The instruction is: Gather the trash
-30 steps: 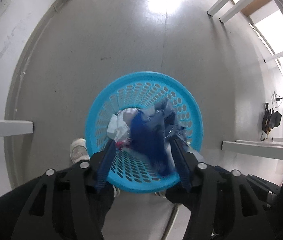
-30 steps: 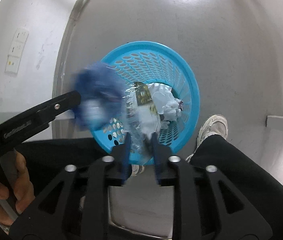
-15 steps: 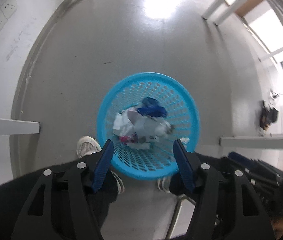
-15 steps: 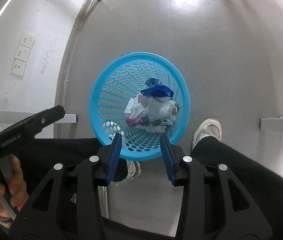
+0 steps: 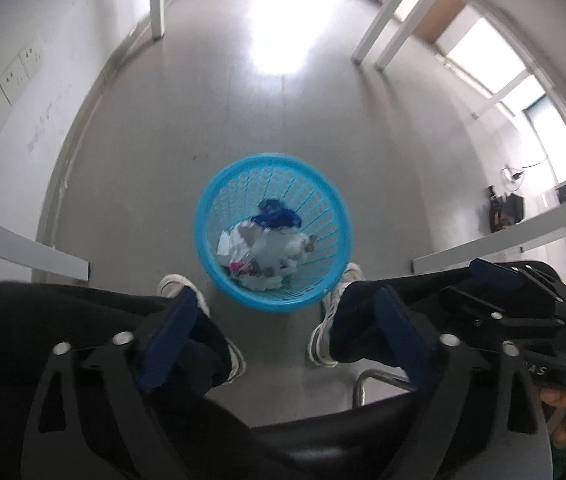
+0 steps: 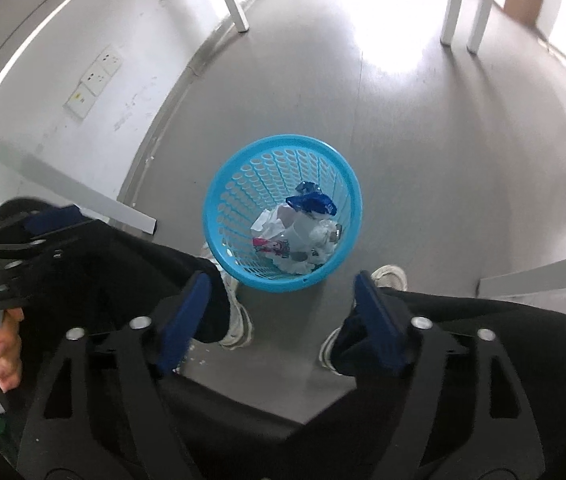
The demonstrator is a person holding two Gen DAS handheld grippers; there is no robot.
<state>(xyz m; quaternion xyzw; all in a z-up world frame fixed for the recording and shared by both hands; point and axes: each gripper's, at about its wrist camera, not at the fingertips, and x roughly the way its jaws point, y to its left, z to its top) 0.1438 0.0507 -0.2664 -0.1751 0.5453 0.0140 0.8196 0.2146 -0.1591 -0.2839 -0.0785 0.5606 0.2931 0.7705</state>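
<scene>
A light-blue perforated bin (image 5: 207, 216) (image 6: 223, 188) stands on the grey floor between a seated person's feet. Inside it lie white crumpled wrappers (image 5: 271, 248) (image 6: 303, 236), a blue wrapper (image 5: 277, 218) (image 6: 313, 204) and a pink printed packet (image 6: 271, 246). My left gripper (image 5: 283, 320) hangs high above the bin's near rim, its jaws opening wide with nothing between them. My right gripper (image 6: 281, 300) is also well above the bin, jaws opening, nothing between the blue pads (image 6: 371, 312). Each gripper shows in the other's view, the right gripper (image 5: 495, 276) and the left gripper (image 6: 51, 216).
The person's dark trouser legs (image 6: 463, 332) and white shoes (image 5: 339, 292) (image 6: 389, 276) flank the bin. White table legs (image 5: 157, 0) (image 6: 451, 4) stand farther off, a white wall with sockets (image 6: 95, 80) on the left. A chair's metal frame (image 5: 379, 380) sits near my fingers.
Both grippers let go of their trash, which dropped into the bin, then rose well above it while their jaws spread wide. The bin now looks smaller and farther below.
</scene>
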